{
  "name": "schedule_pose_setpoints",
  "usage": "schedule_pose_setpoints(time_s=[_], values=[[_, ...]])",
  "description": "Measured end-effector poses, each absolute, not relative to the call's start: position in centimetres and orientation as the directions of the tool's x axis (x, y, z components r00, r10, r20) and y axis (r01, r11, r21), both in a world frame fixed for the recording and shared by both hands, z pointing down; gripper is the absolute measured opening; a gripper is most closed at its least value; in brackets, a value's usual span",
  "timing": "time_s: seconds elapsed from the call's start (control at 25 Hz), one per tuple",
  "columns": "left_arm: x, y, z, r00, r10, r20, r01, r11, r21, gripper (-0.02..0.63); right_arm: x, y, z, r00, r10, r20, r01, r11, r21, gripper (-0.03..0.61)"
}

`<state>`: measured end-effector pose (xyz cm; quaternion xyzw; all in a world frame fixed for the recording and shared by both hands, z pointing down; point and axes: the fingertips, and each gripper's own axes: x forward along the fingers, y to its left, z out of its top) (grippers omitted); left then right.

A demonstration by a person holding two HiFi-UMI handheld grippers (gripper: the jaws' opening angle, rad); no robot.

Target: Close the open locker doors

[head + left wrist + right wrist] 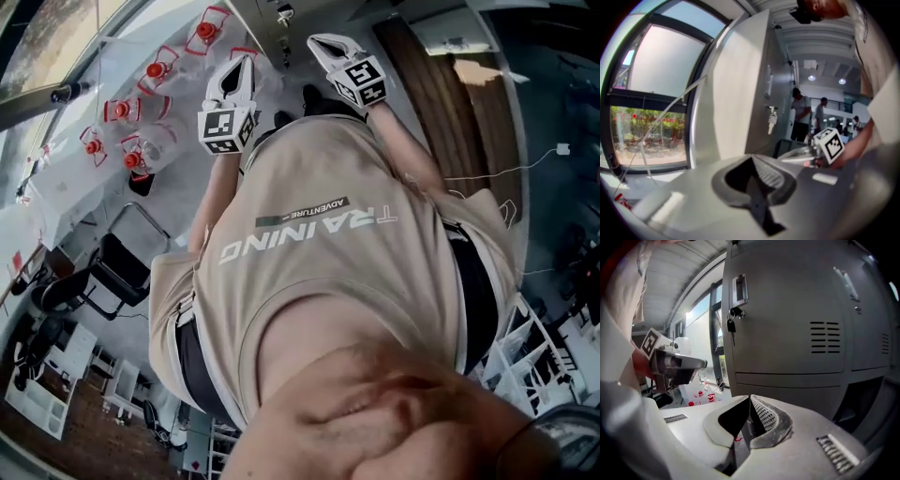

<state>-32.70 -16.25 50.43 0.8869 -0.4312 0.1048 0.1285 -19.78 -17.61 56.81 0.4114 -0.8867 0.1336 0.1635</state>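
Observation:
Grey lockers fill the right gripper view. One tall door (787, 310) stands flush, with a bunch of keys (732, 322) hanging from its lock and vent slots (826, 343) in its face. Low at the right a dark opening (862, 399) shows under the doors. In the left gripper view a pale locker panel (736, 93) stands close ahead, with keys (772, 119) hanging from the grey face behind it. My left gripper (751, 161) is shut and empty. My right gripper (749, 401) is also shut and empty. In the head view both grippers, left (246, 66) and right (323, 42), are raised in front of the person's shirt.
Several clear bottles with red caps (155, 70) lie on the pale floor near a big window (651, 93). A black chair (122, 262) stands at the left. Two people (801, 112) stand far down the hall. A wooden strip (441, 94) runs at the right.

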Motion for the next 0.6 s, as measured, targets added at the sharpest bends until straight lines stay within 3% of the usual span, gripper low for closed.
schedule_pose_setpoints(time_s=[0.28, 0.6], values=[[-27.9, -14.1, 51.5, 0.754, -0.587, 0.295, -0.641, -0.755, 0.137, 0.0, -13.7, -12.8, 54.3, -0.411, -0.845, 0.341, -0.911, 0.373, -0.174, 0.018], [-19.8, -10.8, 51.4, 0.864, -0.421, 0.276, -0.473, -0.867, 0.158, 0.0, -5.6, -6.0, 54.5, -0.165, -0.925, 0.343, -0.979, 0.113, -0.167, 0.018]])
